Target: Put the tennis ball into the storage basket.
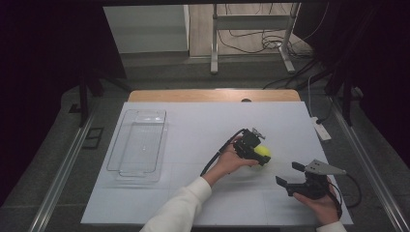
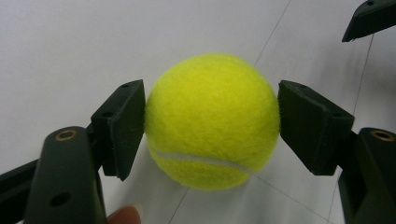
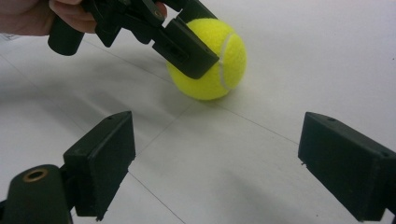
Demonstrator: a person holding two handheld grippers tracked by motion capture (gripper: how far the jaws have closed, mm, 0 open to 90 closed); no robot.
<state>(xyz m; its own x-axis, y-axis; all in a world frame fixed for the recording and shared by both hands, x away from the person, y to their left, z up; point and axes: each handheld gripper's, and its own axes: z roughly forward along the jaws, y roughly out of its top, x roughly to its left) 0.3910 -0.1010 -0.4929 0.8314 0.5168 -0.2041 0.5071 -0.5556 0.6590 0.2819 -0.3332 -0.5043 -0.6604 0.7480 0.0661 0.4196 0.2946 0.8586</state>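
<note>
The left gripper has its two black jaws closed on a yellow tennis ball, one pad pressed against each side of it; the ball sits on the worktop, right of centre and nearer the front edge than the far one. In the right gripper view the near pad covers part of the ball, whose white seam faces the camera, and the ball's underside meets the surface. The right gripper has its jaws spread wide with nothing between them; it is held in the person's right hand near the front right corner of the worktop, apart from the ball and pointing towards it. The left hand carries the left gripper, a white sleeve running back to the front edge, and a black cable trails from the gripper. A clear plastic tray lies near the left edge of the worktop, well apart from the ball, with nothing in it; nothing stands between it and the ball. The worktop is a white sheet marked with faint lines, laid on a wooden table. Beyond the far edge are a grey floor, a metal stand and loose cables; a white power strip lies off the right edge.
</note>
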